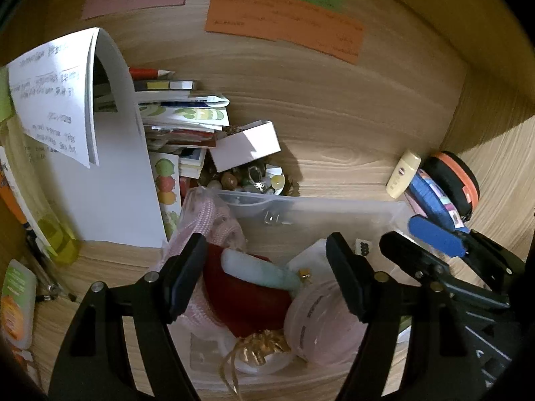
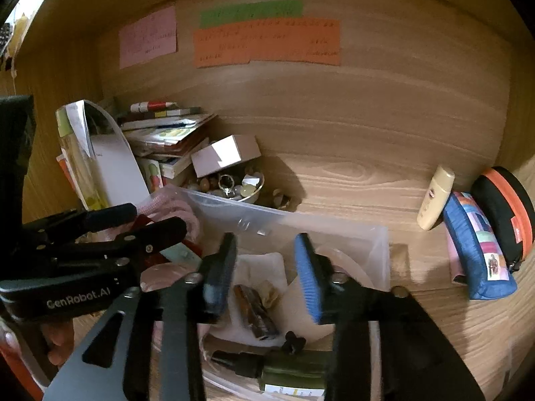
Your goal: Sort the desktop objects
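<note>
A clear plastic bin sits on the wooden desk and also shows in the right wrist view. It holds a red pouch, a pale green jade piece, a pink round case and pink knitted cloth. My left gripper is open above these, holding nothing. My right gripper is open over the bin's right part, above a brown packet and a dark green bottle. It also appears in the left wrist view.
A bowl of beads and rings and a small white box stand behind the bin. Stacked books and papers fill the left. A cream tube, a blue pouch and a black-orange case lie right. Coloured notes hang on the back wall.
</note>
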A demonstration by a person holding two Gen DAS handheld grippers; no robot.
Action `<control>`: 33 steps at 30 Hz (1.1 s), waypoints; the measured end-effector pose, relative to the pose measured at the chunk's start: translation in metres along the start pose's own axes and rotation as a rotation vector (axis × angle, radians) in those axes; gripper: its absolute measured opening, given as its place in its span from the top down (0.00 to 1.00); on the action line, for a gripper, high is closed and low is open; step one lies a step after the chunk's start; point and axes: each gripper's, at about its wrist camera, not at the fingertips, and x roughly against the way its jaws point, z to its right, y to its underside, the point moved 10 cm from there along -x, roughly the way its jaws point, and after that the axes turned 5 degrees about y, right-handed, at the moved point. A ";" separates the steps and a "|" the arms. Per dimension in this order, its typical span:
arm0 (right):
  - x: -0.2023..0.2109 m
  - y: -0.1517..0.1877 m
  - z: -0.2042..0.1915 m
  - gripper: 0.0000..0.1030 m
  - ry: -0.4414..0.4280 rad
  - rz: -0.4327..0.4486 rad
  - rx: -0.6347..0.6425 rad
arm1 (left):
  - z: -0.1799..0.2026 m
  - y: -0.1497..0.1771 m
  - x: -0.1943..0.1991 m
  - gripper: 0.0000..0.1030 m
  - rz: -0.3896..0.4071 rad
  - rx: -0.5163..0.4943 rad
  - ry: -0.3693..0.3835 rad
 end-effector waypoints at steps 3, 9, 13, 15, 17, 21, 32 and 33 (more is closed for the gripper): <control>0.011 -0.006 0.001 0.47 -0.002 0.039 -0.002 | 0.001 -0.002 0.004 0.24 0.012 0.006 0.004; 0.034 -0.017 0.003 0.26 0.030 0.099 0.025 | 0.005 -0.003 0.010 0.15 0.025 0.000 0.001; 0.056 -0.022 0.009 0.22 0.091 0.153 0.053 | 0.008 -0.006 0.021 0.12 0.041 0.005 0.008; 0.067 -0.022 0.014 0.16 0.129 0.171 0.059 | 0.007 -0.007 0.030 0.06 0.054 0.022 -0.006; 0.080 -0.022 0.020 0.08 0.148 0.193 0.045 | 0.005 -0.006 0.037 0.05 0.065 0.037 -0.020; 0.105 -0.018 0.020 0.01 0.156 0.238 0.041 | 0.006 0.003 0.052 0.05 0.070 0.037 -0.045; 0.147 0.013 0.015 0.01 0.231 0.288 0.093 | 0.026 0.020 0.115 0.03 0.203 -0.057 -0.181; 0.149 0.015 0.017 0.00 0.244 0.288 0.089 | 0.026 0.023 0.120 0.03 0.213 -0.049 -0.184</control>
